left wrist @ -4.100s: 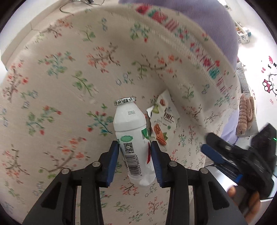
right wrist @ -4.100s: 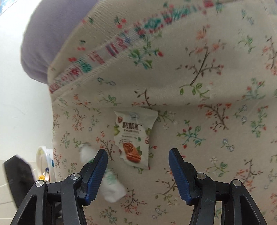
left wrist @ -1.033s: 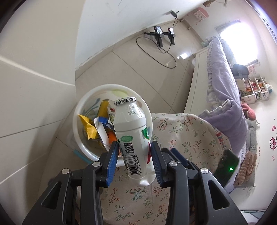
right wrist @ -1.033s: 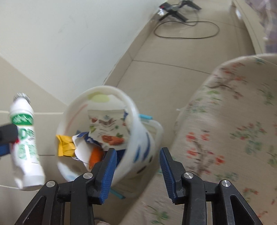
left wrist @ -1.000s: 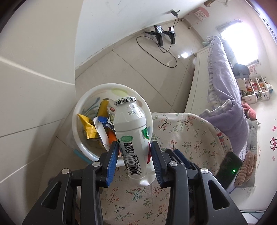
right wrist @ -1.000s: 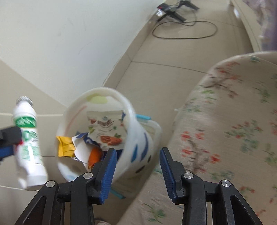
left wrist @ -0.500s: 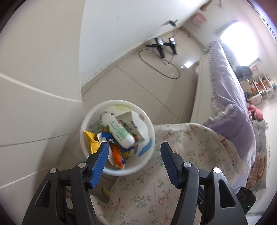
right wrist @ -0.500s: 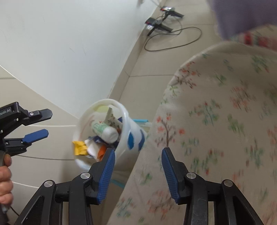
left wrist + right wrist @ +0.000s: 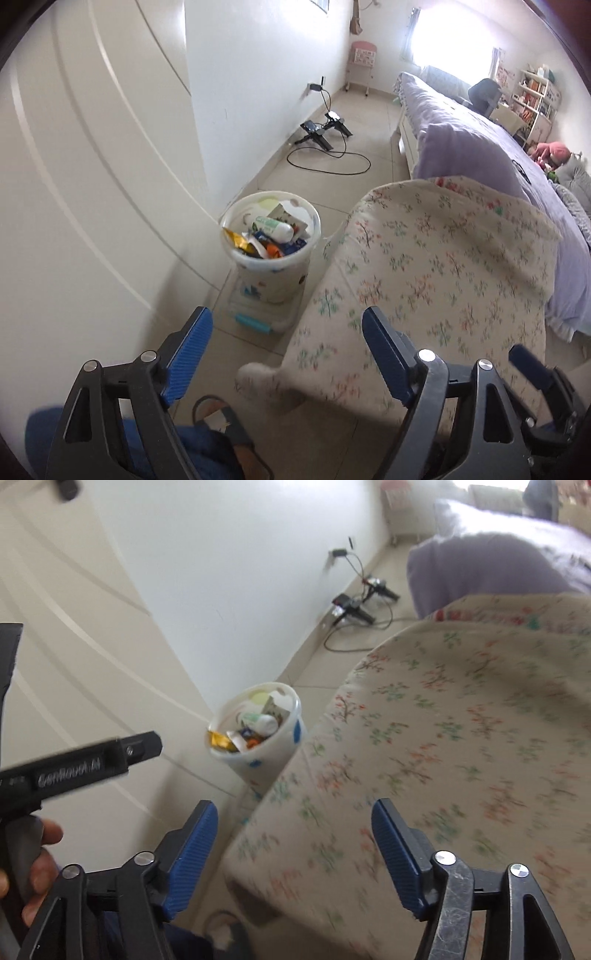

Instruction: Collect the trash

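The left gripper (image 9: 284,347) and the right gripper (image 9: 293,843) are both empty, their blue jaws opening. The white plastic drink bottle (image 9: 272,226) lies atop wrappers in the round white plastic trash bin (image 9: 271,275) on the floor, just beside the edge of the floral cream cushion (image 9: 436,280). The heaped bin risks spilling if the cushion edge gets nudged.
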Tool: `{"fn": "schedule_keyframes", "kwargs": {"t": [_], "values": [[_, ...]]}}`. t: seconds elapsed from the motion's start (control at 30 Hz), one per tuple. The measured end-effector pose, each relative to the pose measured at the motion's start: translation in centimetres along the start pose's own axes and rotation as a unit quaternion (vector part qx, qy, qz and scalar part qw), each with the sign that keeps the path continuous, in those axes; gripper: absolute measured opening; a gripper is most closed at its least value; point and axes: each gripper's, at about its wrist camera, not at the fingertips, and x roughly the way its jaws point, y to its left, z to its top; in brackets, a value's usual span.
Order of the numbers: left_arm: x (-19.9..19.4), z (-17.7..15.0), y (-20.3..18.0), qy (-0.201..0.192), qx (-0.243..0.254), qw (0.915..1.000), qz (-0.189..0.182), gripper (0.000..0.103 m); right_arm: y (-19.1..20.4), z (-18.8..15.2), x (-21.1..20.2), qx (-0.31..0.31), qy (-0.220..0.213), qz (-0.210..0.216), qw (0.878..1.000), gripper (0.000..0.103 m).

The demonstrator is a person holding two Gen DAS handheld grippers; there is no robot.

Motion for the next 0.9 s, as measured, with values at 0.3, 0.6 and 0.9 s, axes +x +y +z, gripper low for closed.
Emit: {"fn": "schedule_keyframes", "kwargs": {"t": [0.3,0.6,0.9], "values": [[-7.4,-5.5,-2.1,-0.052,0.034,0.9971,0.045,0.086,0.8,-4.0,-8.0,-0.024,-0.058,-0.008,0.998,0.083],[-11.4,-7.5,-4.2,-0.076,0.063,0.9941,0.045,0.087,0.7,-5.7,-11.5,-0.037,-0.080,-0.012,0.996,0.088],[-12.3,-8.0,-4.8,-0.079,0.070,0.9933,0.045,0.087,0.6,-5.8,-12.5,-0.035,-0.096,-0.011,0.995,0.093]]}}
